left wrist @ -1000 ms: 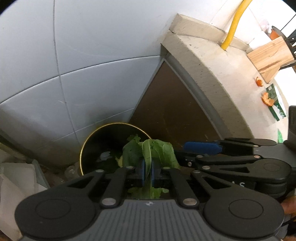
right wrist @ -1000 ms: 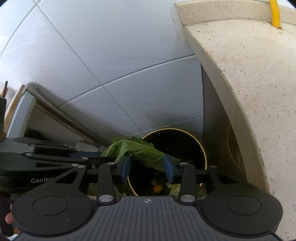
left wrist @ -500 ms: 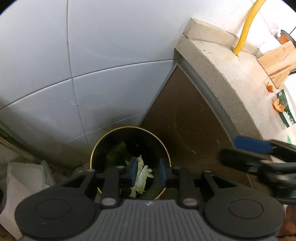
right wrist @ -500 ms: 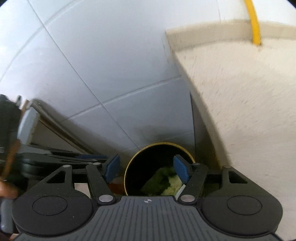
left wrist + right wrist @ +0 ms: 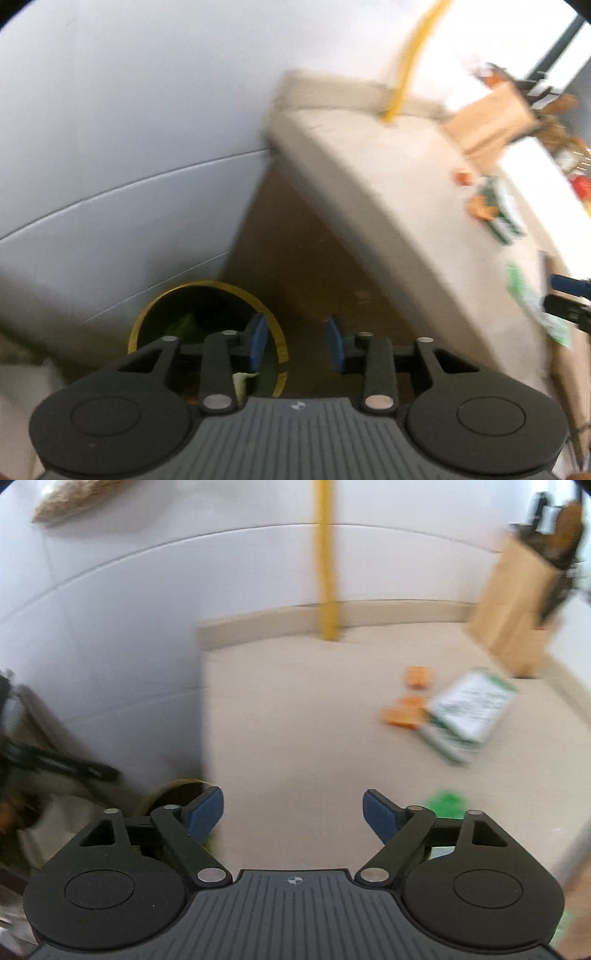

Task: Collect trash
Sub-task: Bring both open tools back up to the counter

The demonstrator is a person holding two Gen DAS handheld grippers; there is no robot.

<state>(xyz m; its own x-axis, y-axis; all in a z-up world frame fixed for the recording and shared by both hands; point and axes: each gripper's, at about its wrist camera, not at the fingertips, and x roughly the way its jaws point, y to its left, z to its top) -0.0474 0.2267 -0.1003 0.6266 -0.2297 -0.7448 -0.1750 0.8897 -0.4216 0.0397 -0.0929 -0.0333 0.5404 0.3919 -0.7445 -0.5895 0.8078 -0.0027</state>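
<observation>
Presently: both grippers, left (image 5: 297,345) and right (image 5: 293,814), opening with nothing between them; orange peels (image 5: 404,710) and green-white carton (image 5: 469,710) lie on counter (image 5: 295,720); risk, blurred approach nudging peels aside.

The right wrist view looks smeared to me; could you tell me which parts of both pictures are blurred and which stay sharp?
Right wrist view: motion blur smears the green-and-white carton and vertical yellow pipe; the right hand-held gripper stays sharp. Left wrist view: the beige stone counter is blurred, the gold-rimmed black bin less so; fisheye bends the tile lines.
</observation>
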